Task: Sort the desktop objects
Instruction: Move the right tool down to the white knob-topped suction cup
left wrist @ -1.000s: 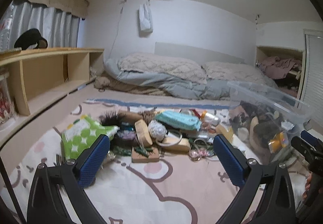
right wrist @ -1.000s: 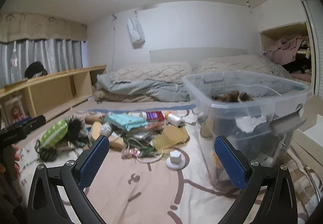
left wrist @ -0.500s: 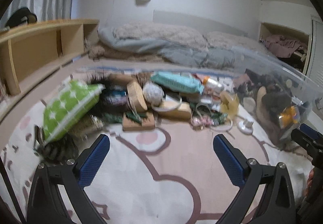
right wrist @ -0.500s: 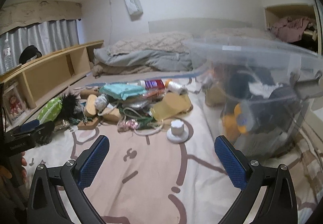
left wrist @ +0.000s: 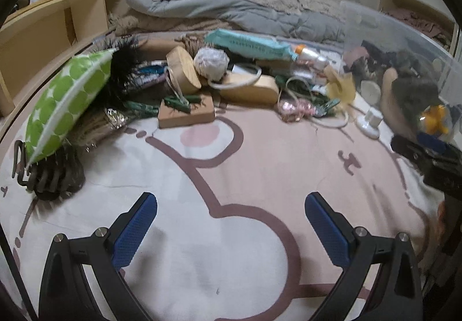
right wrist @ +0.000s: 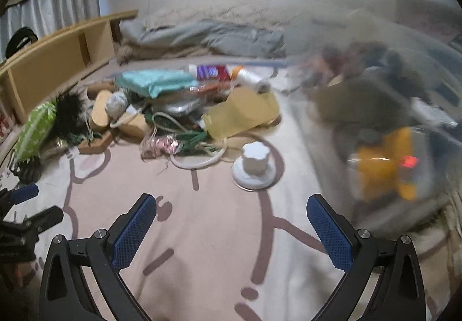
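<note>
Underneath everything, a pale rug (left wrist: pixel 245 165) with brown cartoon lines, bare between and just ahead of both pairs of fingers. Beyond the heap, rumpled grey bedding (left wrist: pixel 231 11); far left of the fingers, a low wooden shelf (left wrist: pixel 57 23).

To the right of the right gripper's (right wrist: pixel 232 230) fingers, a clear plastic bin (right wrist: pixel 375 84), blurred, already holding dark items and something yellow-orange.

Ahead of both pairs of fingers, well apart from them, a heap of clutter on the rug. At its left end, a green polka-dot pouch (left wrist: pixel 63 101) leaning against black feathers (left wrist: pixel 124 61). Further in, a teal packet (left wrist: pixel 248 45) on top at the back, a round wooden box (left wrist: pixel 183 69) tilted on edge, a grey yarn ball (left wrist: pixel 210 62) touching it, a flat wooden block (left wrist: pixel 187 114) at the front.

Nearest the right fingers, standing alone between heap and bin, a small white knob on a round base (right wrist: pixel 254 168).

Left gripper (left wrist: pixel 231 230): blue-padded fingers (left wrist: pixel 134 230) spread wide, holding nothing. Right gripper: fingers likewise spread wide and empty.
</note>
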`<move>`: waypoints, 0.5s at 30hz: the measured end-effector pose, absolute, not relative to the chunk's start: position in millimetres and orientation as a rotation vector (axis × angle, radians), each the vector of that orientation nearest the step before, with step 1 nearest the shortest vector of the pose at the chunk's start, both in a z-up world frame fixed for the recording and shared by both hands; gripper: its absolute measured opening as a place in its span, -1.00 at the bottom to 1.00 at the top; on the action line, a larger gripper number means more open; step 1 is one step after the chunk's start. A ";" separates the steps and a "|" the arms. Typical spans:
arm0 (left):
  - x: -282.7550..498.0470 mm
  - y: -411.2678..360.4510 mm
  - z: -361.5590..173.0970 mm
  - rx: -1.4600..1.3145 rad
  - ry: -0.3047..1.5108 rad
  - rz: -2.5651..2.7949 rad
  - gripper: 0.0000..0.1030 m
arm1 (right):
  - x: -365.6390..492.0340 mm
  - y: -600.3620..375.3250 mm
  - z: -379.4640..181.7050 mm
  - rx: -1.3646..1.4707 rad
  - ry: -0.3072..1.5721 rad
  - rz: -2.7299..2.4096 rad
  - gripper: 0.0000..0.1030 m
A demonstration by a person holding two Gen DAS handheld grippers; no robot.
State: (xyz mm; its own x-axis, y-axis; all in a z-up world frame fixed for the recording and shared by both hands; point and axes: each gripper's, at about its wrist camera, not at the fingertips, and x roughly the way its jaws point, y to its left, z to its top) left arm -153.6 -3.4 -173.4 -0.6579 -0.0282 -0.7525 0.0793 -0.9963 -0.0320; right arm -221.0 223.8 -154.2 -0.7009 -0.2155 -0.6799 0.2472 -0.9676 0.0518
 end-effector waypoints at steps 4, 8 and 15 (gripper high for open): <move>-159.5 -8.2 -185.0 1.346 0.128 -2.766 1.00 | -236.7 208.0 -154.6 1.033 0.180 -2.685 1.00; -164.4 -12.5 -197.4 1.430 0.164 -2.719 1.00 | -255.7 200.7 -147.8 0.967 0.236 -2.734 0.82; -167.5 -6.3 -207.9 1.459 0.090 -2.703 1.00 | -292.4 197.6 -150.2 1.003 0.311 -2.799 -0.07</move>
State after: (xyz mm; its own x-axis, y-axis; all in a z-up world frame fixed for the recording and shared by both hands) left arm -167.5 -6.3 -207.9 -0.5473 -0.0320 -0.8363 0.0876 -0.9960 -0.0193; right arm -292.4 197.6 -150.2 -0.7647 -0.0719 -0.6403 0.2108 -0.9670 -0.1432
